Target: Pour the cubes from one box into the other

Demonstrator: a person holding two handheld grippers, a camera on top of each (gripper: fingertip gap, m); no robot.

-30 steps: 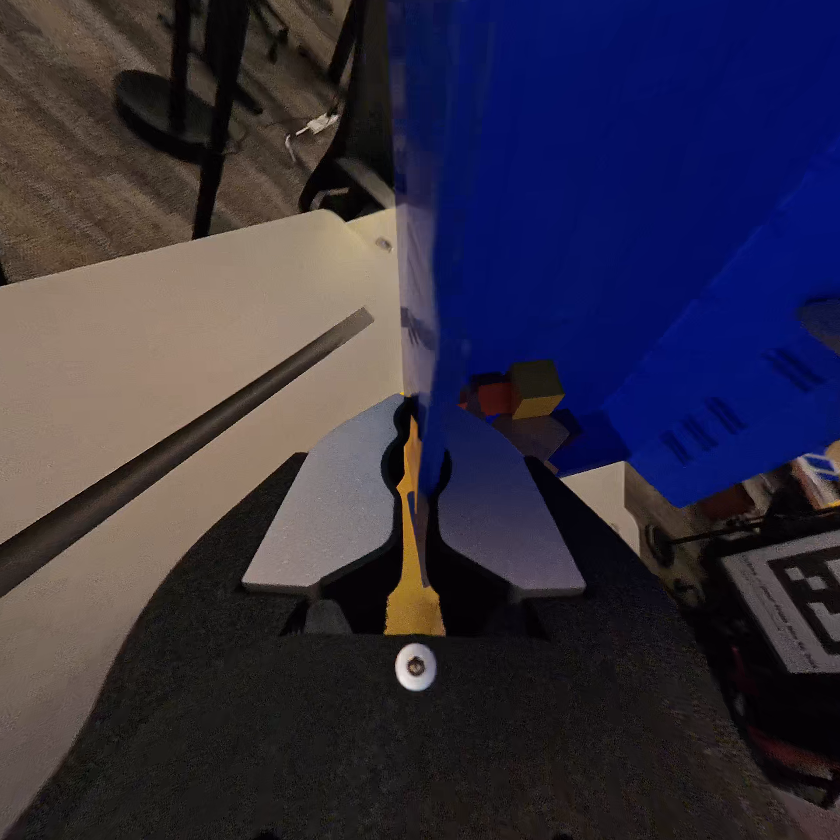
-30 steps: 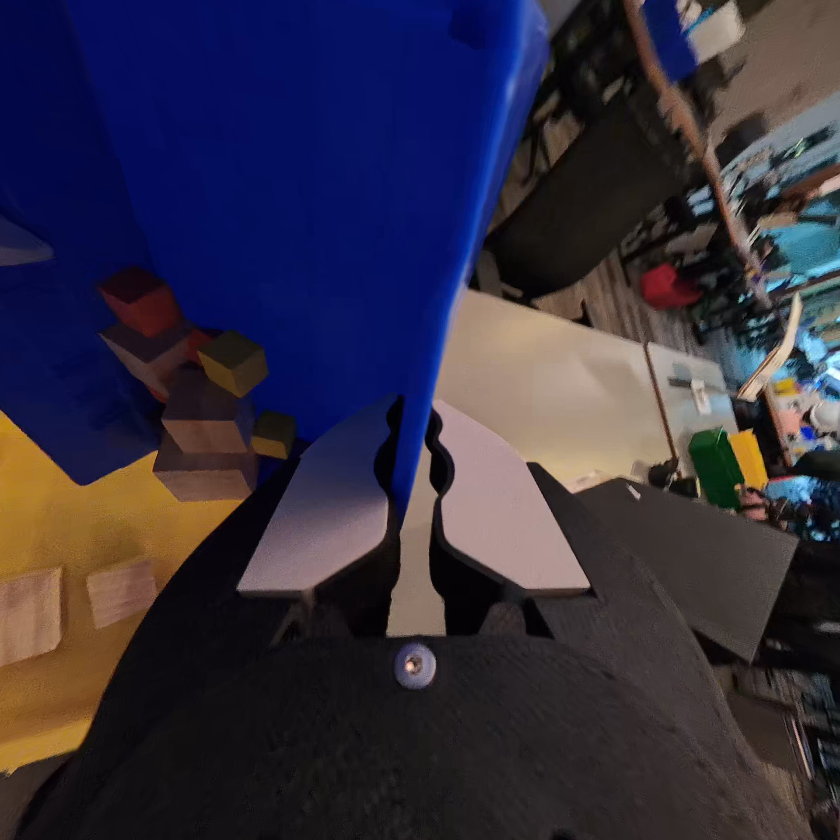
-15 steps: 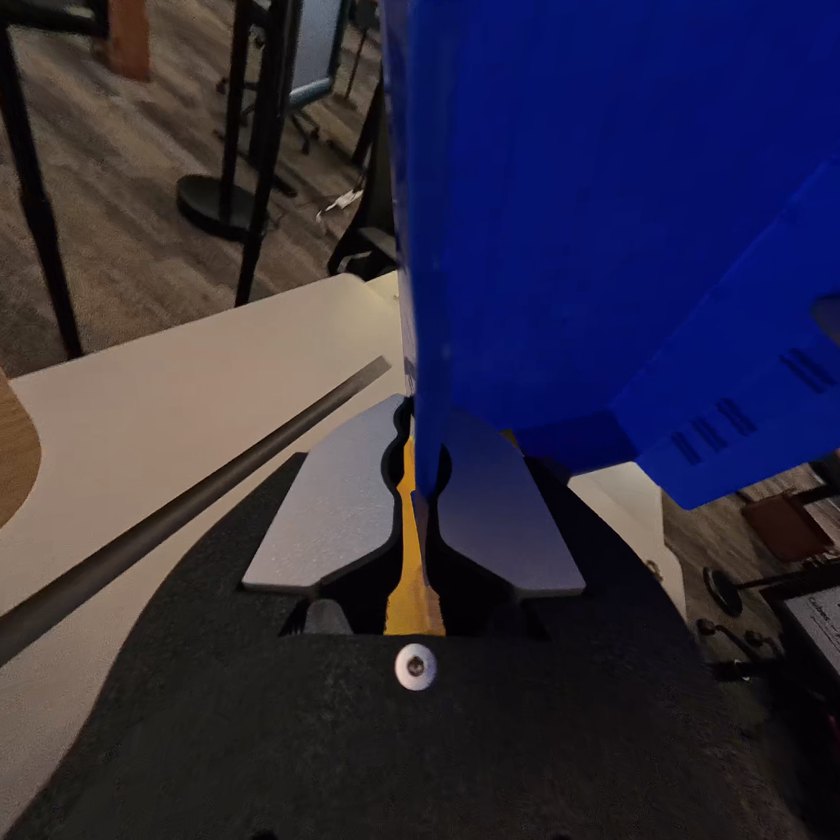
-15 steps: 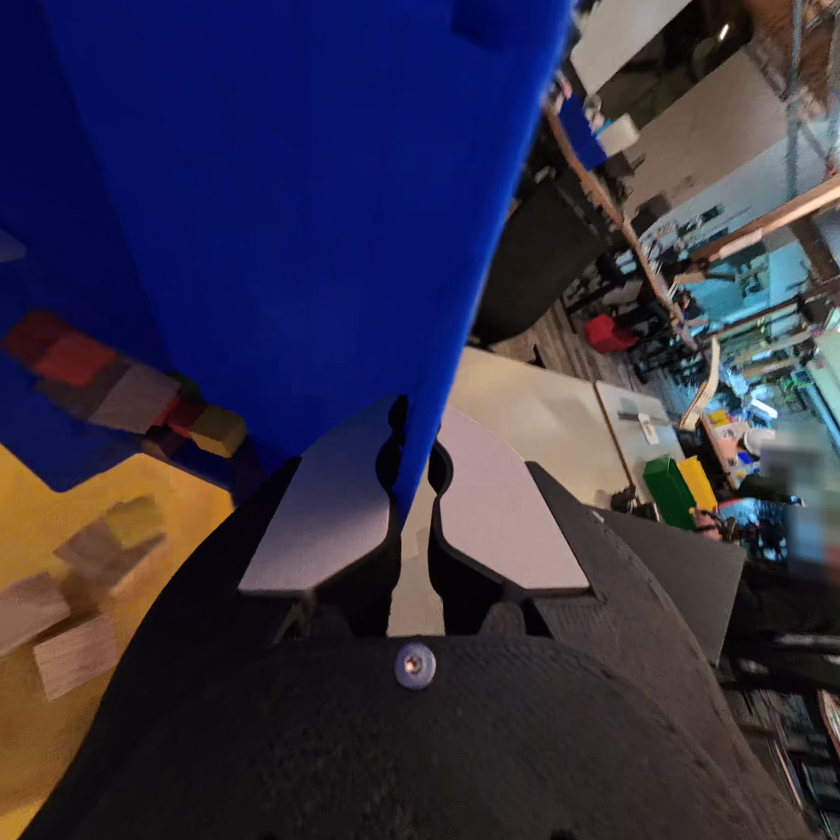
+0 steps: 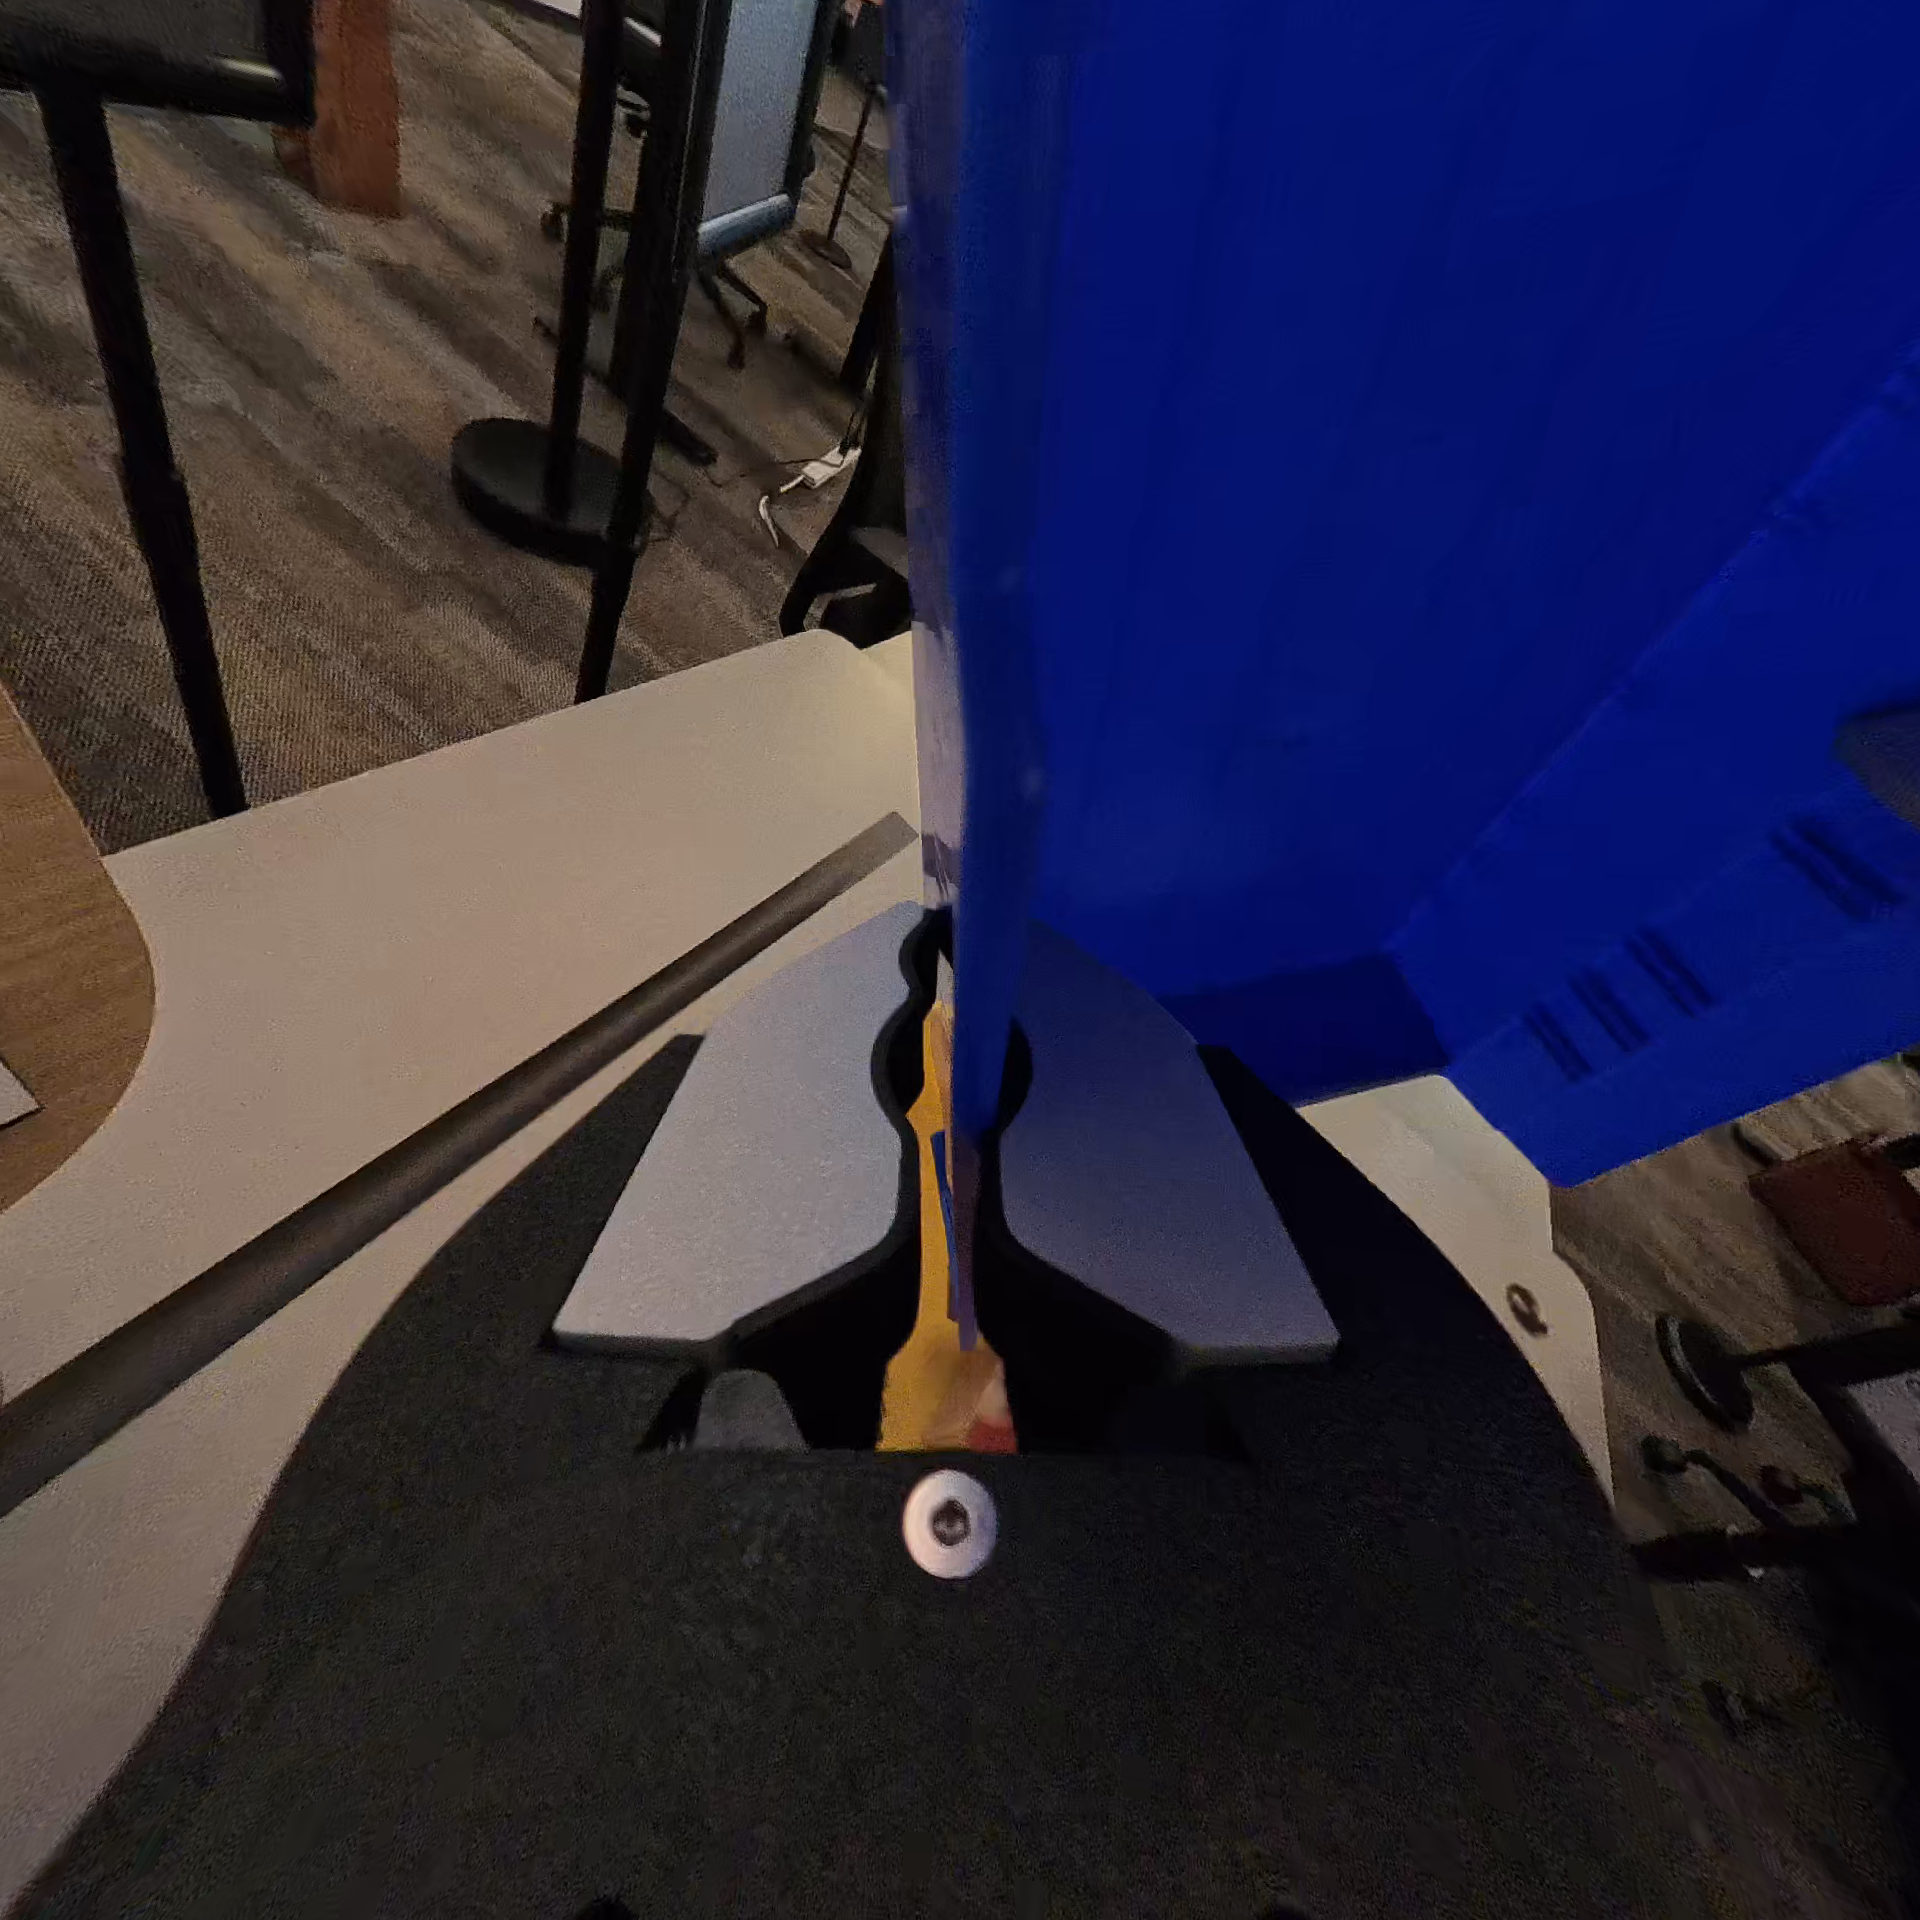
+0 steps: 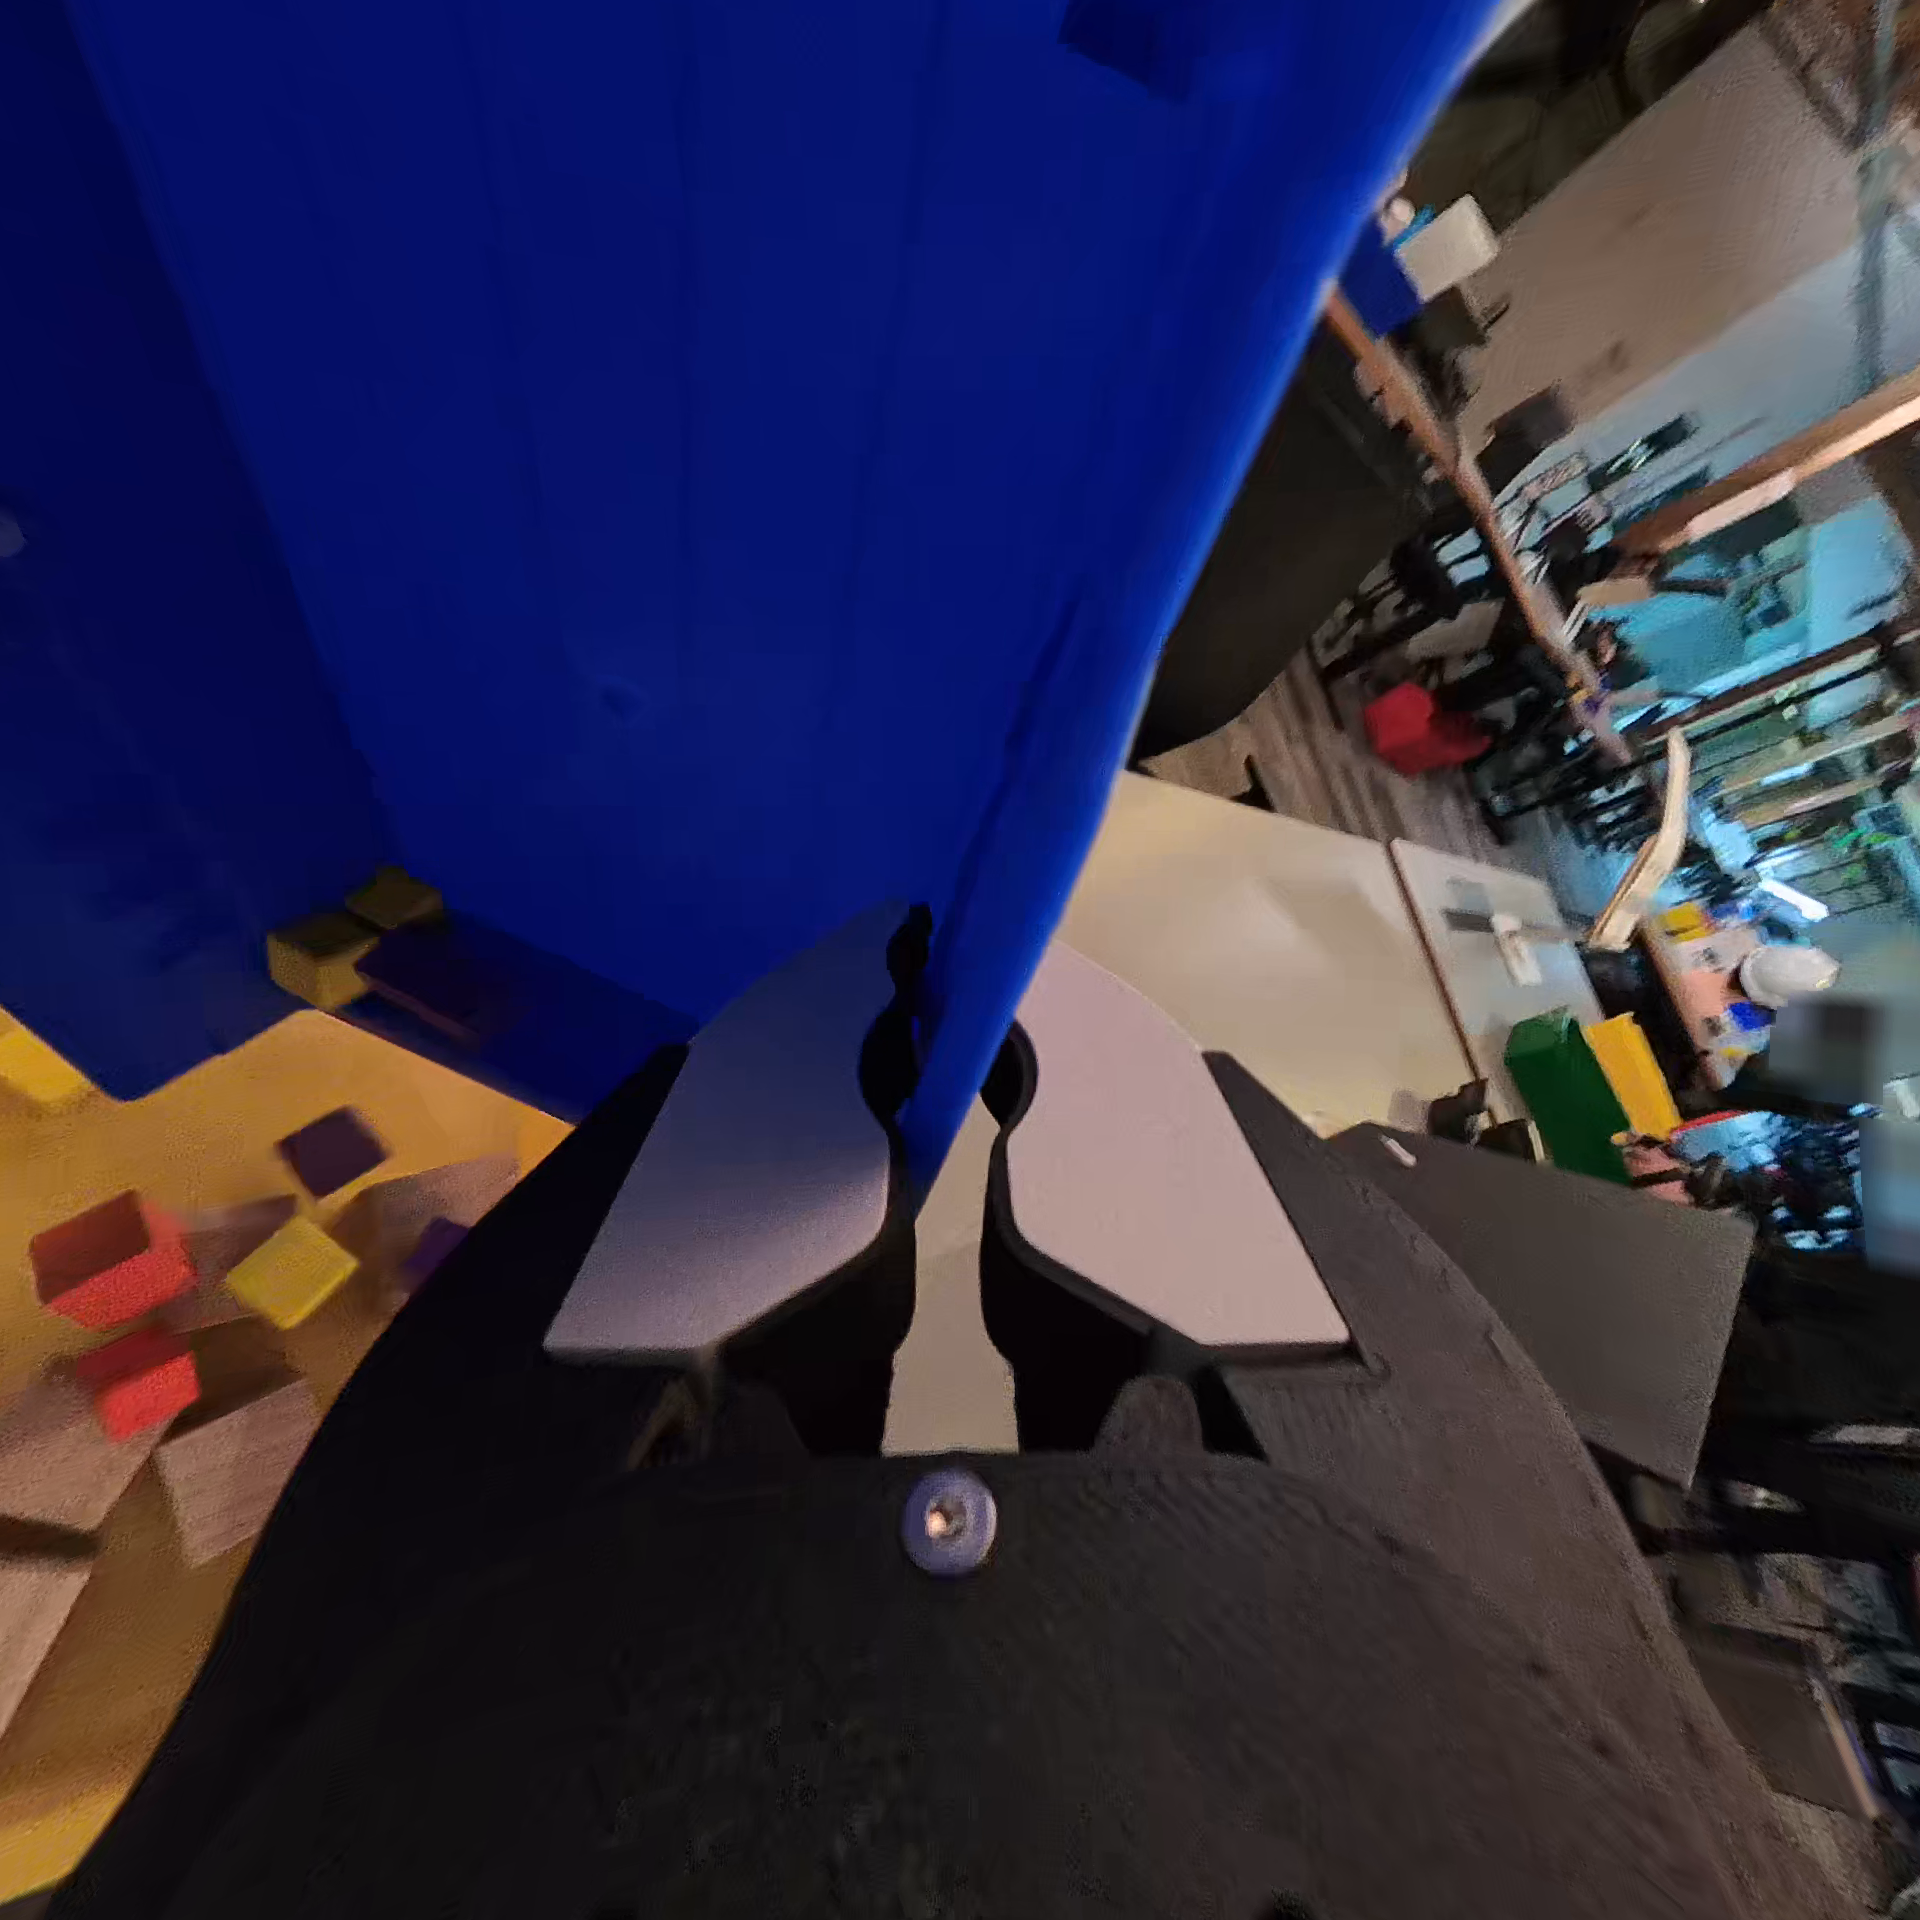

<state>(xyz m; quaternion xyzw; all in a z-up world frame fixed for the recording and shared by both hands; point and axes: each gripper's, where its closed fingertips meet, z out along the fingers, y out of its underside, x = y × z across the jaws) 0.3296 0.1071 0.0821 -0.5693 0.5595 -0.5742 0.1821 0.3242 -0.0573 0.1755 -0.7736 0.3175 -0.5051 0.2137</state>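
Cubes [image 6: 291, 1270] of red, yellow, purple and plain wood lie for the most part in the yellow box [image 6: 94, 1704], which sits below the tilted blue box [image 6: 675, 436]; the pour is judged nearly complete. Blue box: the largest item in both views, held raised and tipped steeply above the pale table [image 5: 436, 894], open end down over the yellow box. Yellow box: receiving container, its floor visible at the lower left of the right wrist view, with a strip of it also showing between the left fingers. Left gripper [image 5: 961, 1091]: fingers pressed onto one side wall of the blue box, pinching its edge. Right gripper [image 6: 940, 1081]: fingers likewise pinching the opposite wall. Remaining work: two or three cubes, one yellow [image 6: 317, 961] and one dark, sit at the lip of the blue box and are not yet in the yellow box. A further tilt or shake is judged necessary, followed by setting the blue box down. A dark rod [image 5: 416, 1164] lies across the table, clear of both boxes.
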